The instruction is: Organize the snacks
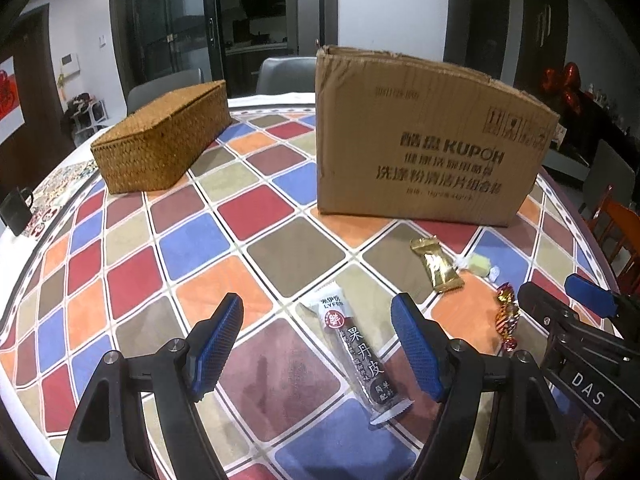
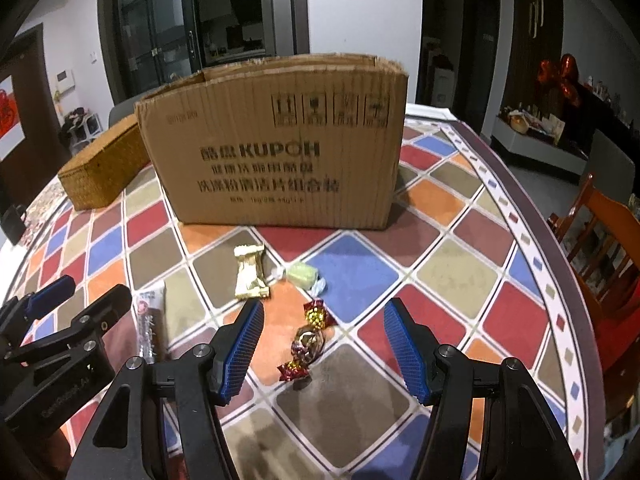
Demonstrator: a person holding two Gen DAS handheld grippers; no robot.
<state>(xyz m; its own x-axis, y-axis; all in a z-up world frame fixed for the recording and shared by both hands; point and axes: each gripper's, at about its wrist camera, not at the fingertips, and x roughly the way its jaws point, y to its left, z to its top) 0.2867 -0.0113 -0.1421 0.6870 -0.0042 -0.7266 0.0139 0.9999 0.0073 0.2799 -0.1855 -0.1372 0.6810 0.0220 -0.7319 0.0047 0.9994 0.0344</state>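
The left gripper hangs spread at the bottom of its frame, with the bar lying on the table between the blue ribbed pads. The bar is a long flat sachet, white at the top, dark and glossy below, with a serrated end. It lies aslant to the fingers, so the gripper would do well to turn until the pads meet its long edges, then come down low and pinch mid-length, since the film looks slippery.

The right gripper is likewise spread, low in its frame, around the candy, a twist-wrapped sweet in crinkled red and gold foil. Its round middle is the firm part to squeeze; the fanned ends would only crumple.

Further up lie a gold pack, creased and metallic, and just beside it a green sweet in clear wrap. Beyond stands the box, open-topped corrugated card with ragged edges, likely where the snacks go. At upper left sits a woven basket, long and coarse.
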